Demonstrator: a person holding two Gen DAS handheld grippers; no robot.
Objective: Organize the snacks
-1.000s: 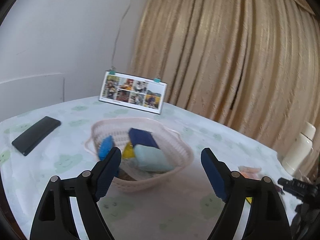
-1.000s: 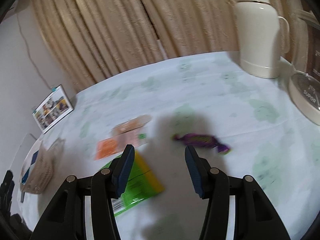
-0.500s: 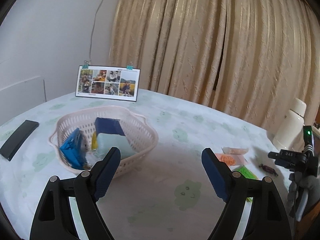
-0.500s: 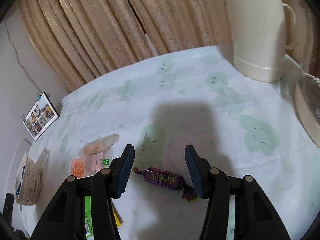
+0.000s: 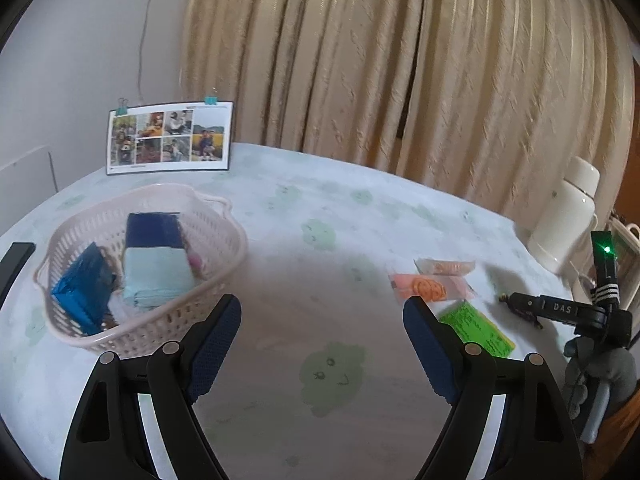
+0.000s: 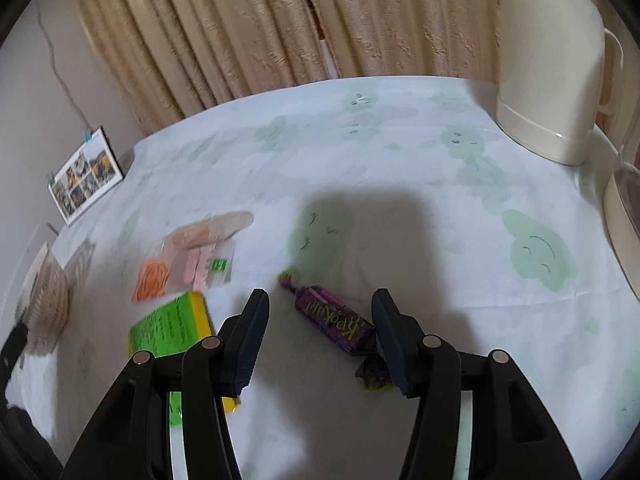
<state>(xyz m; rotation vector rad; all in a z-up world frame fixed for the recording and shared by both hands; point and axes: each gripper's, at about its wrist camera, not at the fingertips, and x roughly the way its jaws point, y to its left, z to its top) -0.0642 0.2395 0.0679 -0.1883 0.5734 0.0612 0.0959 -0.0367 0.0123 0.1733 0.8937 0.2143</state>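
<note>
Both spread: right gripper (image 6: 320,322) straddles purple candy (image 6: 332,322), one twisted end hidden.

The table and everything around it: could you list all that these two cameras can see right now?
basket: one, pale pink, left on table, holding blue and light blue packets
purple candy: one, lying between the right gripper's fingers, not gripped
green packet: one, green and yellow, left of candy
orange packet: one, beyond green packet
clear packet: one, peach contents, behind orange packet
photo card: one, standing at table's far edge
jug: one, cream, far right
black slab: one, left edge
tablecloth: white, green faces
curtain: tan, behind
left gripper: open, empty
right gripper: open
</note>
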